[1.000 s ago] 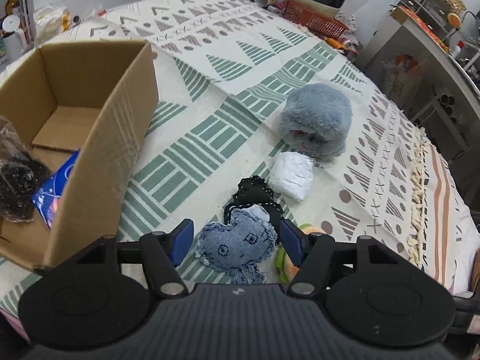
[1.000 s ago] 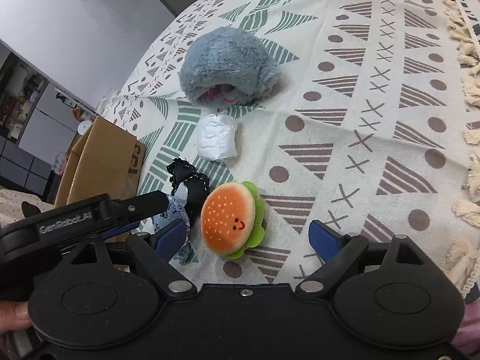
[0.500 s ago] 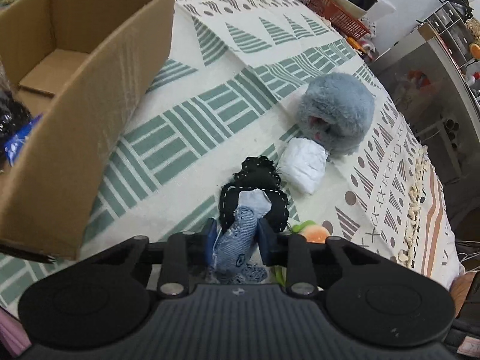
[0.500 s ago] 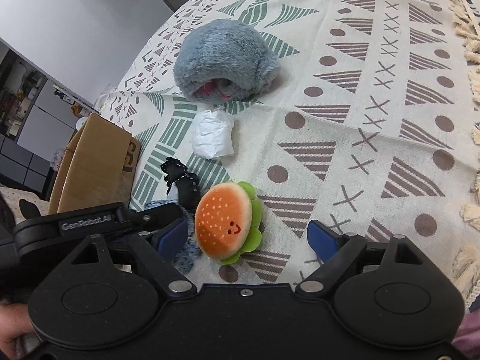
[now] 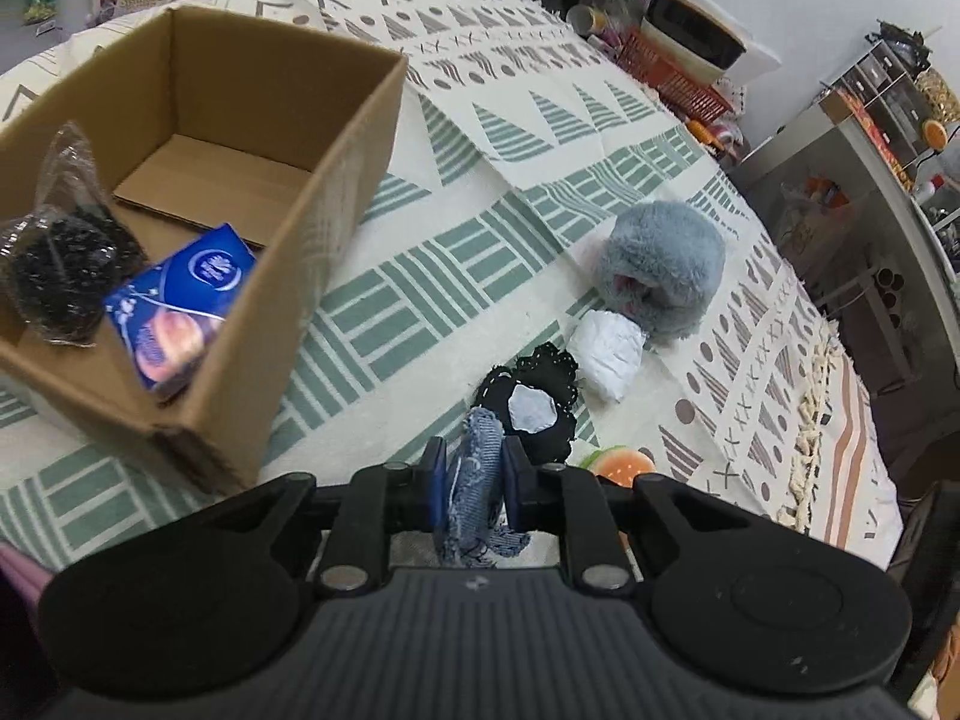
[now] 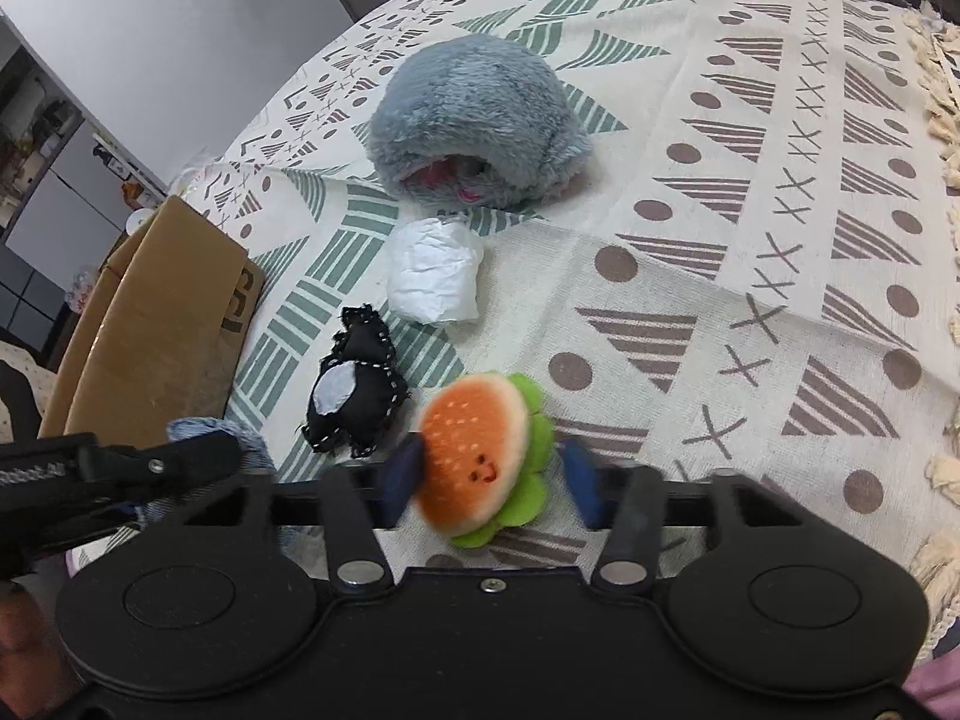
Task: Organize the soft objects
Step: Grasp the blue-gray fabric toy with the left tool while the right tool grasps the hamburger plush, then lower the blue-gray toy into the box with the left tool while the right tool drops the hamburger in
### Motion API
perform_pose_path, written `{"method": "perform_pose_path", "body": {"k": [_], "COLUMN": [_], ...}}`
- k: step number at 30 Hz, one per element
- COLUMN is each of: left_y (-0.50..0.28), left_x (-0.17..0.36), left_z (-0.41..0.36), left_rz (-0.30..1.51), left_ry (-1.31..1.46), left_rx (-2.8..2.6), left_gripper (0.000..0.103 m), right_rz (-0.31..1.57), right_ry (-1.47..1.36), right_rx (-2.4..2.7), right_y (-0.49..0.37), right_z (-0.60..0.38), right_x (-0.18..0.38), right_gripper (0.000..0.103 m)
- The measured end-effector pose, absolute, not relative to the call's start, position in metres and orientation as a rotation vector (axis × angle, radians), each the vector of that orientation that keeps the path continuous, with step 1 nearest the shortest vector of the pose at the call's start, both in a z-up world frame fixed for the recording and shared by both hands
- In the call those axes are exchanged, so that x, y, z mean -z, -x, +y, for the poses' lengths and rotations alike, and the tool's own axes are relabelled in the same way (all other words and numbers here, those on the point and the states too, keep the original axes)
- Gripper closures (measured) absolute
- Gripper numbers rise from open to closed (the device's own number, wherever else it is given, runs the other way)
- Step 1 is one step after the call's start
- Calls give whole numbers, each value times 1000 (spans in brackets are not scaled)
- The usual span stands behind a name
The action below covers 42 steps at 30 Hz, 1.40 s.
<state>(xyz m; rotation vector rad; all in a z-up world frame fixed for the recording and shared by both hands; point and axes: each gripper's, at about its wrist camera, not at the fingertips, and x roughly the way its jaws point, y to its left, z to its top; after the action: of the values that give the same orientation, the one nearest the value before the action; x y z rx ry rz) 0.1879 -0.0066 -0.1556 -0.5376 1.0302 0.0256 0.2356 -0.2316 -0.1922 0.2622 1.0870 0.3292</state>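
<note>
The left tongs [image 5: 469,474] are clamped on the frayed blue denim toy [image 5: 477,483], lifted just above the patterned tabletop [image 5: 420,276], likely so it can go into the open cardboard box [image 5: 336,180] on the left, where a blue packet [image 5: 180,306] and a crinkly black bag [image 5: 60,276] already lie. The right tongs [image 6: 492,483] sit around the round, squashy burger toy [image 6: 480,456]; one side touches it, the other is just apart, and it is blurry. Farther off lie a black stitched toy [image 6: 354,396], a white crumpled bundle [image 6: 435,279] and a fluffy grey plush [image 6: 474,120].
</note>
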Motion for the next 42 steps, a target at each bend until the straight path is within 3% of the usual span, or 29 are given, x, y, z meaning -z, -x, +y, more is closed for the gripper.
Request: {"method": "perform_pose_path", "body": {"k": [6, 21, 42], "left_y": [-176, -156, -161], "left_x": [134, 85, 93], "left_z": [2, 48, 135], "left_rz": [984, 851, 801], "left_ry": [540, 546, 635], "left_rx": [-14, -49, -187], "left_gripper": [85, 85, 85], "right_rz": [1059, 943, 908], "right_ry": [-263, -184, -141], "right_rx": [-300, -342, -472], "right_y": [-229, -218, -235], "right_z": [-235, -225, -142], "right_x": [185, 131, 64], "right_gripper": [72, 72, 72]}}
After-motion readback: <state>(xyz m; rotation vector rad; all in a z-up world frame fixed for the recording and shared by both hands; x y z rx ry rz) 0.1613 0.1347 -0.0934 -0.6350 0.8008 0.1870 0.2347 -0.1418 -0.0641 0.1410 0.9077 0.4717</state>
